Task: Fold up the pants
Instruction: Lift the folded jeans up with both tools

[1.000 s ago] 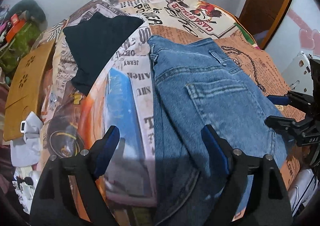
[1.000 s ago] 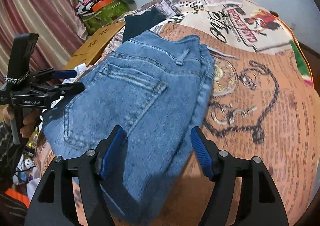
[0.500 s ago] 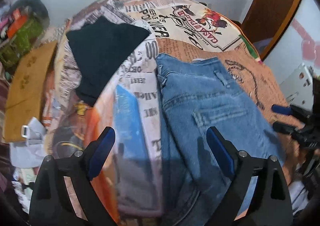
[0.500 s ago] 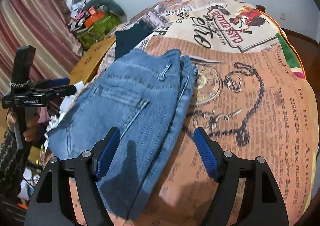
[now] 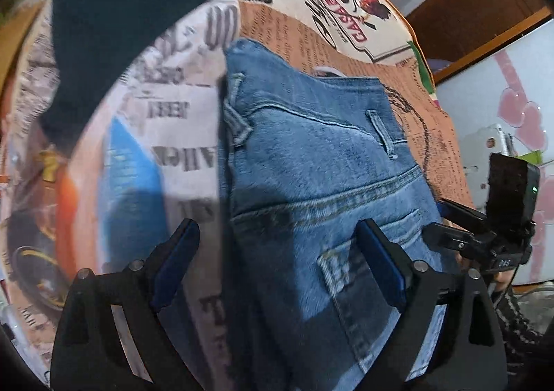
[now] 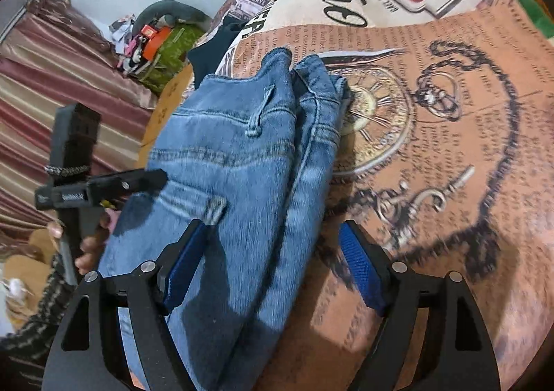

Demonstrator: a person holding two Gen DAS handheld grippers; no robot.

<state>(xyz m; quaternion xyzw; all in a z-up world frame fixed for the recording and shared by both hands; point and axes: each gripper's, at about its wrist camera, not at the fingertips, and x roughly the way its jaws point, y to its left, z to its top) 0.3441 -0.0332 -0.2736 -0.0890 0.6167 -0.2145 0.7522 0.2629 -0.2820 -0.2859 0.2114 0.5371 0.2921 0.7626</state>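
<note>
Blue jeans (image 5: pixel 311 190) lie folded lengthwise on the printed bedcover (image 5: pixel 166 107), waistband at the far end and back pocket facing up. They also show in the right wrist view (image 6: pixel 239 176). My left gripper (image 5: pixel 280 263) is open and empty, low over the jeans' left edge near the pocket. My right gripper (image 6: pixel 273 263) is open and empty, low over the jeans' right edge. Each gripper shows at the side of the other's view, the right one (image 5: pixel 450 228) and the left one (image 6: pixel 145 179).
A dark folded garment (image 5: pixel 114 30) lies on the bedcover to the far left of the jeans. Striped curtains (image 6: pixel 52 107) and a cluttered pile (image 6: pixel 155 37) stand beyond the bed's left side. A wooden door (image 5: pixel 467 10) and a white wall are to the right.
Both grippers have moved forward and lower over the jeans, which now fill more of each view. Both stay open. The jeans have not moved.
</note>
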